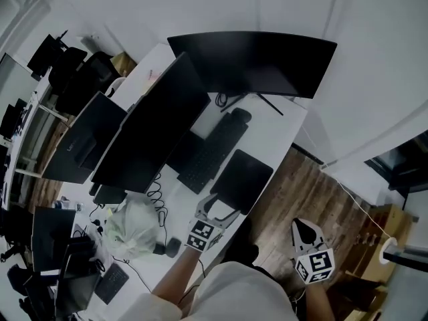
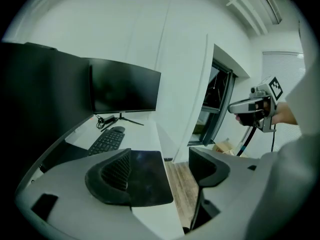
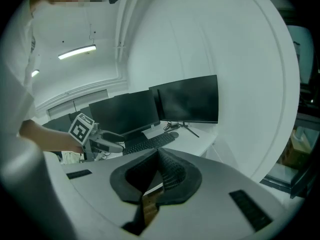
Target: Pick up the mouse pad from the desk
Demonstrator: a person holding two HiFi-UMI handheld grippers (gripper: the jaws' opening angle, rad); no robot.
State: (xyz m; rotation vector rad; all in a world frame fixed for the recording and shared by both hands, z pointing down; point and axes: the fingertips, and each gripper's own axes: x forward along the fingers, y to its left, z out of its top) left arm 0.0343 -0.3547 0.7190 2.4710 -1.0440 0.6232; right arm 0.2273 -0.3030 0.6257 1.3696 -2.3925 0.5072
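The black mouse pad [image 1: 242,179] lies flat at the near right corner of the white desk [image 1: 281,132], beside the keyboard. My left gripper [image 1: 225,204] hovers at the pad's near edge, open and empty. In the left gripper view the pad [image 2: 150,176] lies below the left gripper [image 2: 160,171]; the left pad [image 2: 115,176] hangs over it and the other finger is past the desk edge. My right gripper [image 1: 302,227] hangs over the wooden floor to the right of the desk, apart from the pad. In its own view the right gripper [image 3: 160,176] is shut with nothing held.
A black keyboard [image 1: 212,151] and a mouse [image 1: 241,115] sit just beyond the pad. Two big monitors [image 1: 257,62] [image 1: 157,129] stand behind them. A crumpled plastic bag [image 1: 134,226] and cables lie to the left. The desk edge drops to the wooden floor [image 1: 301,186] on the right.
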